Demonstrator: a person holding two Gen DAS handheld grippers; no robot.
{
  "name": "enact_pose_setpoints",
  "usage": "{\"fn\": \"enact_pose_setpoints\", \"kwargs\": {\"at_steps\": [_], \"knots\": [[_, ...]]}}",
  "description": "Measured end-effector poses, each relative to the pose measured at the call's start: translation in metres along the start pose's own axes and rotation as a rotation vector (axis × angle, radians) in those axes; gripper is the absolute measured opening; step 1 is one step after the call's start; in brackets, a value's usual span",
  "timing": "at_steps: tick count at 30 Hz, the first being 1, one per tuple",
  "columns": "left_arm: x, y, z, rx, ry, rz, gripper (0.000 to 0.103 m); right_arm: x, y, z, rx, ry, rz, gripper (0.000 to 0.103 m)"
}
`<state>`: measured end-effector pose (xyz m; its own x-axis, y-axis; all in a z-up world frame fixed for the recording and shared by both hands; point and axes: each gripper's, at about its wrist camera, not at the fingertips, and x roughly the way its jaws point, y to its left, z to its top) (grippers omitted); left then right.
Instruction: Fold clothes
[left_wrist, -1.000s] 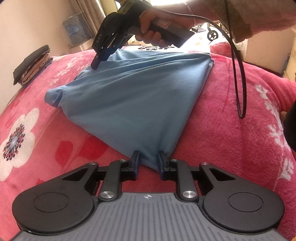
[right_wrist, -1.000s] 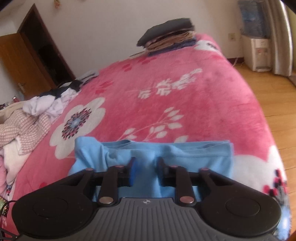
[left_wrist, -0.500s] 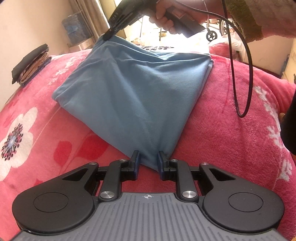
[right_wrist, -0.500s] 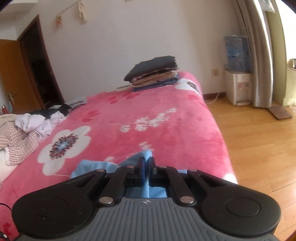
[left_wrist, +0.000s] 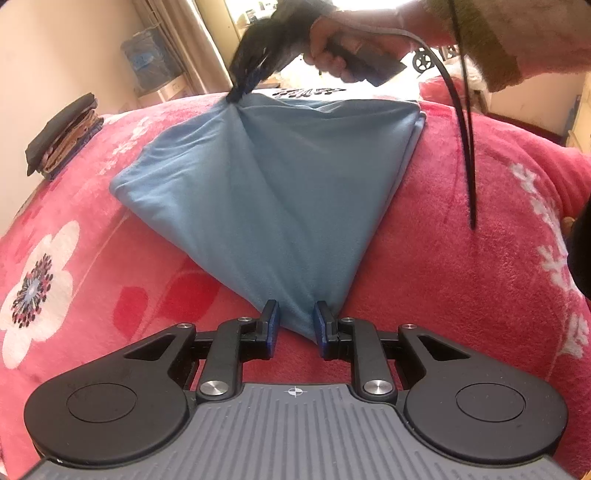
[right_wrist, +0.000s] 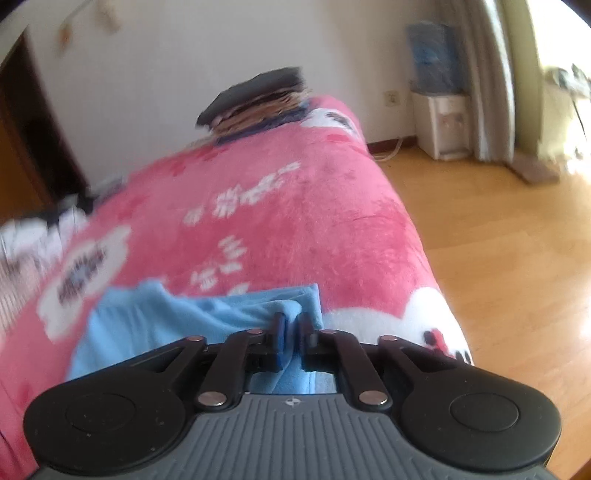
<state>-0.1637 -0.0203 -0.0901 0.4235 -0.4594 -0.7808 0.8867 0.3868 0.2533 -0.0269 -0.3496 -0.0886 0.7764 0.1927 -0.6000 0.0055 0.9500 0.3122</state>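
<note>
A light blue garment (left_wrist: 273, 184) lies on the pink flowered bed (left_wrist: 461, 258). Its near corner sits between the fingers of my left gripper (left_wrist: 295, 323), whose jaws stand apart around the cloth. My right gripper (left_wrist: 236, 94) shows at the far side in the left wrist view, blurred, pinching the garment's far left corner just above the bed. In the right wrist view the right gripper (right_wrist: 293, 328) is shut on a bunched fold of the blue garment (right_wrist: 155, 317).
A stack of folded clothes (left_wrist: 62, 136) sits at the bed's far corner, also in the right wrist view (right_wrist: 258, 99). A heap of unfolded clothes (right_wrist: 26, 251) lies at the left. The bed's edge drops to a wooden floor (right_wrist: 498, 240). A black cable (left_wrist: 467, 147) hangs from the right gripper.
My right gripper closed on the garment's far corner, lifted it, and has now come back down toward the bed with it. The left gripper has stayed at the near corner.
</note>
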Motion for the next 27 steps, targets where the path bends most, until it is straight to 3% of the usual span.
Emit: {"fn": "enact_pose_setpoints", "kwargs": {"at_steps": [5, 6, 14, 16, 20, 22, 23, 27], "knots": [[0.0, 0.002, 0.0, -0.009, -0.003, 0.001, 0.024, -0.037, -0.011, -0.001, 0.1, -0.036, 0.033, 0.024], [0.0, 0.002, 0.0, -0.011, -0.004, 0.0, 0.024, -0.047, -0.01, -0.004, 0.096, -0.019, 0.073, 0.024], [0.0, 0.003, 0.001, -0.019, -0.008, 0.001, 0.025, -0.084, 0.009, -0.058, -0.023, 0.169, 0.112, 0.024], [-0.001, 0.002, 0.001, -0.017, -0.009, 0.005, 0.025, -0.084, 0.012, -0.065, -0.037, 0.193, 0.107, 0.024], [-0.002, 0.0, 0.001, -0.012, -0.008, 0.015, 0.025, -0.091, 0.006, -0.072, 0.006, 0.157, 0.09, 0.024], [-0.002, -0.001, 0.001, -0.007, -0.008, 0.019, 0.025, -0.095, 0.003, -0.075, 0.028, 0.139, 0.082, 0.018], [-0.002, -0.002, 0.001, -0.004, -0.008, 0.021, 0.026, -0.097, 0.001, -0.076, 0.039, 0.13, 0.078, 0.002], [-0.002, -0.001, 0.002, 0.001, -0.01, 0.026, 0.026, -0.104, -0.005, -0.083, 0.082, 0.094, 0.062, 0.0]]}}
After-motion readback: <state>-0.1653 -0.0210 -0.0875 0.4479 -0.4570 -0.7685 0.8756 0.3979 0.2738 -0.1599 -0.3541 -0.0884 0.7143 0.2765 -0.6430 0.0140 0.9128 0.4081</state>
